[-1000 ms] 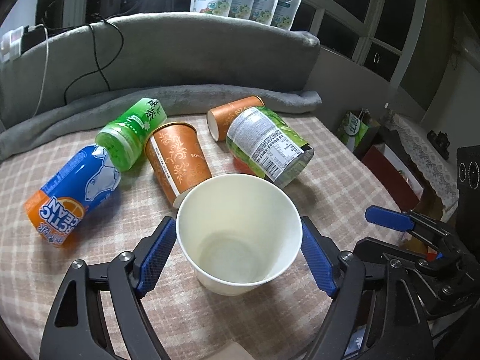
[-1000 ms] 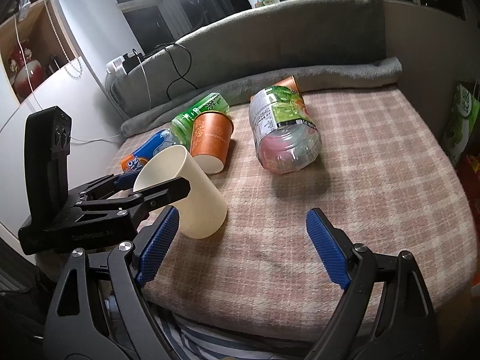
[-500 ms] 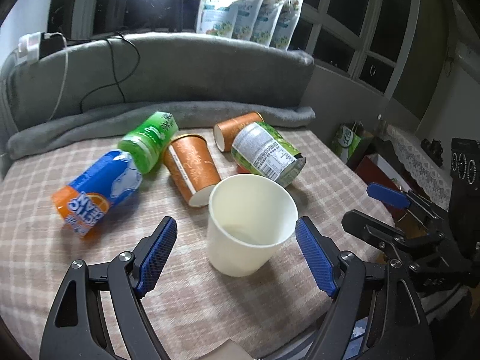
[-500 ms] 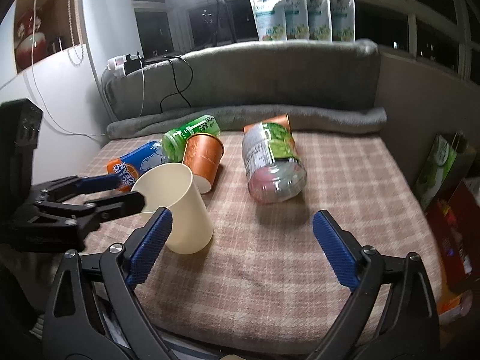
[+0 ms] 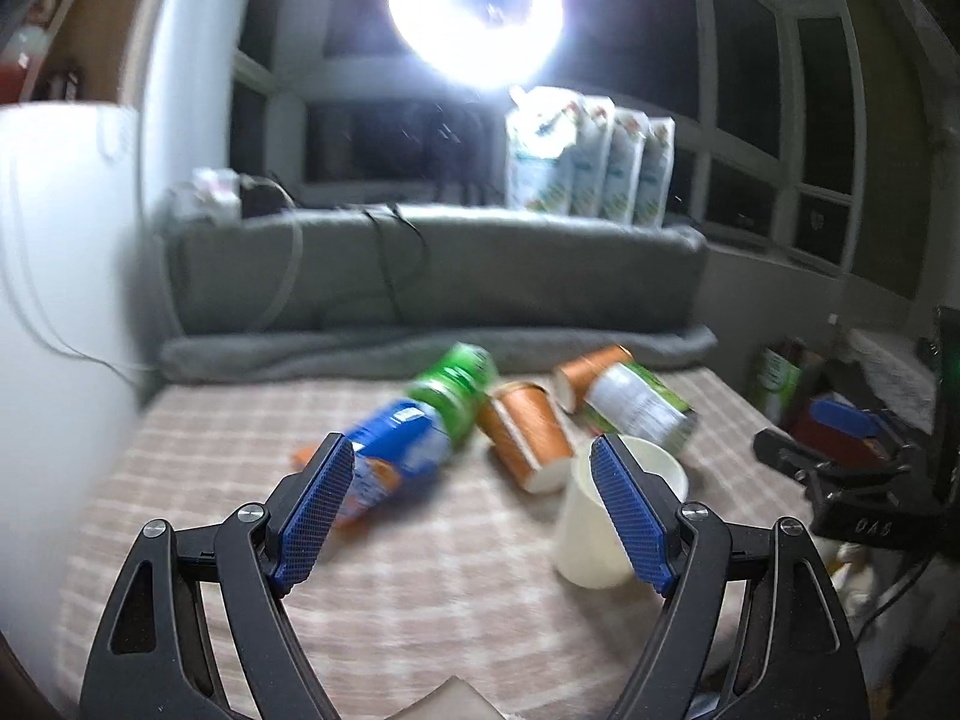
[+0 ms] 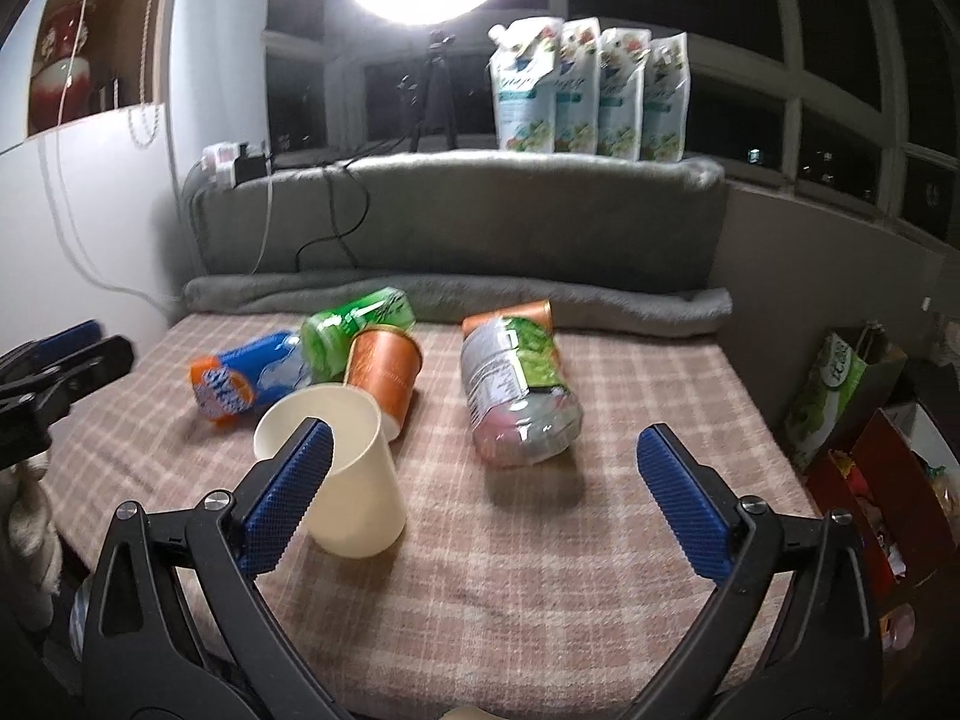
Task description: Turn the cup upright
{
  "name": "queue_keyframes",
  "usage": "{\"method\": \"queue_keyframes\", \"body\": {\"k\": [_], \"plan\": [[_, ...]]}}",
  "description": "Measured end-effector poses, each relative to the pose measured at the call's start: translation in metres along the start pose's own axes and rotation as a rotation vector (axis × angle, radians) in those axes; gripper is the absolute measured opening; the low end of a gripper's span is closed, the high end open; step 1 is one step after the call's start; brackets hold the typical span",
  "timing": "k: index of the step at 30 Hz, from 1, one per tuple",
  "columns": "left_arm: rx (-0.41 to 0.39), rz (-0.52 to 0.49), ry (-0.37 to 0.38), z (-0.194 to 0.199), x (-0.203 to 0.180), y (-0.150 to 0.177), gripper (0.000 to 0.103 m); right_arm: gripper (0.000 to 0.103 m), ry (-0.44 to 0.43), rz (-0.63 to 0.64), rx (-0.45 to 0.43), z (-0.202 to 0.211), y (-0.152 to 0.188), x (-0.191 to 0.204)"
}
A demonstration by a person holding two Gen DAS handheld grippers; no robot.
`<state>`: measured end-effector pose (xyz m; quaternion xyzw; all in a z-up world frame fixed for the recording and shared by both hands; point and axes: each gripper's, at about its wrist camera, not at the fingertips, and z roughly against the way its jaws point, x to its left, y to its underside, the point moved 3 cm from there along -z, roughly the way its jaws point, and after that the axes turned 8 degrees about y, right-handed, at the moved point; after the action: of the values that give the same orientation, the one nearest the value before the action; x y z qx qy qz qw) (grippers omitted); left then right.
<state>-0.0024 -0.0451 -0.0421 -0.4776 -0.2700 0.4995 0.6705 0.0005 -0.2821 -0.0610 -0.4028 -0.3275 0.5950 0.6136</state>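
Note:
A cream paper cup point(image 6: 348, 474) stands upright on the checked cloth, mouth up. In the left wrist view the cup point(image 5: 594, 534) sits partly behind my right-hand finger. My left gripper point(image 5: 474, 510) is open and empty, drawn back and to the left of the cup. My right gripper point(image 6: 480, 492) is open and empty, with the cup just behind its left finger. Each gripper shows at the edge of the other's view: the right one point(image 5: 852, 450), the left one point(image 6: 54, 360).
Lying on the cloth point(image 6: 540, 570) behind the cup: an orange cup point(image 6: 384, 372), a blue and orange bottle point(image 6: 246, 378), a green bottle point(image 6: 354, 324), a large green-labelled jar point(image 6: 516, 396) and another orange cup point(image 6: 528, 312). A grey cushion point(image 6: 456, 228) backs the surface. Bags point(image 6: 840, 396) stand right.
My left gripper has let go of the cream cup and pulled back and left; the cup now stands free. Both views have tilted up. The left view is motion-blurred.

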Motion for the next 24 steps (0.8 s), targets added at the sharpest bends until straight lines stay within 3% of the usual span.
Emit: {"method": "queue_keyframes", "body": {"k": [8,14,17,24], "plan": [[-0.065,0.008,-0.09,0.011,0.008,-0.001,0.084,0.103,0.065,-0.016,-0.071,0.013,-0.004,-0.004],[-0.097,0.012,-0.111,0.021,0.01,-0.003,0.084,0.103,0.082,-0.022,-0.104,0.019,-0.007,-0.005],[-0.106,0.009,-0.118,0.023,0.009,-0.003,0.095,0.103,0.084,-0.024,-0.11,0.02,-0.008,-0.005],[-0.109,0.008,-0.12,0.025,0.007,-0.004,0.095,0.103,0.085,-0.026,-0.114,0.021,-0.009,-0.006]]}}
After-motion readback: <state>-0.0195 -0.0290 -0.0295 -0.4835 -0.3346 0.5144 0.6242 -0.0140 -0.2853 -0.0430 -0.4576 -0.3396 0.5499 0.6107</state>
